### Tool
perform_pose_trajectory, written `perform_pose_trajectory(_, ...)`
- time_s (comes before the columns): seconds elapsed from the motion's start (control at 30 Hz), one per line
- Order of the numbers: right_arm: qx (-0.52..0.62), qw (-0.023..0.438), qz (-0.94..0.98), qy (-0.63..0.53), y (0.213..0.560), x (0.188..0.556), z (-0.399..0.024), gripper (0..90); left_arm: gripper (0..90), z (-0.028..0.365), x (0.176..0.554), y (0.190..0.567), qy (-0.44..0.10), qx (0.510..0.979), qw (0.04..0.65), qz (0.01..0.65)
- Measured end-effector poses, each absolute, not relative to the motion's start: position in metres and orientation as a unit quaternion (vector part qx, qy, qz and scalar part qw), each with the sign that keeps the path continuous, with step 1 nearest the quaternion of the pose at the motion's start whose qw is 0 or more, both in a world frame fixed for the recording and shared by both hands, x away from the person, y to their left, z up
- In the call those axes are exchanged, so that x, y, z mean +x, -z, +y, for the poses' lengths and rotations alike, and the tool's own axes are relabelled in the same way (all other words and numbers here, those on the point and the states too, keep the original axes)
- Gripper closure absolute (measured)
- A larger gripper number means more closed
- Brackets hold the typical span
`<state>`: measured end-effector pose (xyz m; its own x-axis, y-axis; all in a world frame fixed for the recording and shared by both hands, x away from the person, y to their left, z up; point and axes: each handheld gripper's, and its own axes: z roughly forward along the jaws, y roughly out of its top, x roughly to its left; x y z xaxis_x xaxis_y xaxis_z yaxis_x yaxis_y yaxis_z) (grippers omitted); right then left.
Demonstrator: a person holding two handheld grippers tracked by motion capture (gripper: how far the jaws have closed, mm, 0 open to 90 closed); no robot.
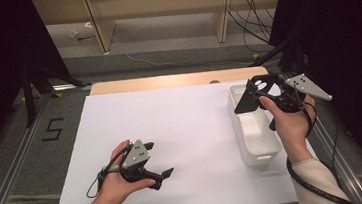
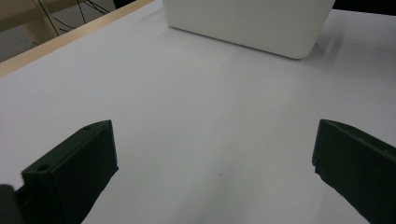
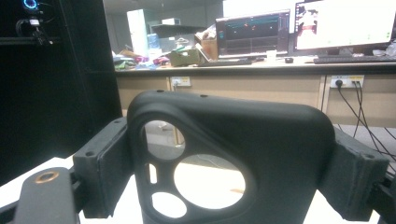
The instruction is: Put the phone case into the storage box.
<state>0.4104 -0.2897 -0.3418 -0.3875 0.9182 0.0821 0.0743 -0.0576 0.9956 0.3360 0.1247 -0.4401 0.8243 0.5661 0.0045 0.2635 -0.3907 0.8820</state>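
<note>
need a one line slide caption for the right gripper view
Right gripper clamps a black phone case by its sides, camera cutouts facing the lens, with office desks and monitors behind.

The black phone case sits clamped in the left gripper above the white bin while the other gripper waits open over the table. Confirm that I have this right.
Not quite: the black phone case is clamped in the right gripper, as the right gripper view shows. It is above the white bin. The left gripper is the one waiting open over the table.

You are holding the phone case [image 1: 254, 94] over the bin [image 1: 256, 147], which is sitting right of your left gripper [image 1: 157, 160].
</note>
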Motion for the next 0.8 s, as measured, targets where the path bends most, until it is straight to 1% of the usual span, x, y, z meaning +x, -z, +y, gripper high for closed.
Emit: perform_pose_trajectory(0.8,0.432,0.365,0.586,-0.58,0.3456,0.4141,-0.2968,16.3,0.0,0.125,0.336,0.4399,-0.155,0.82,0.491,0.252)
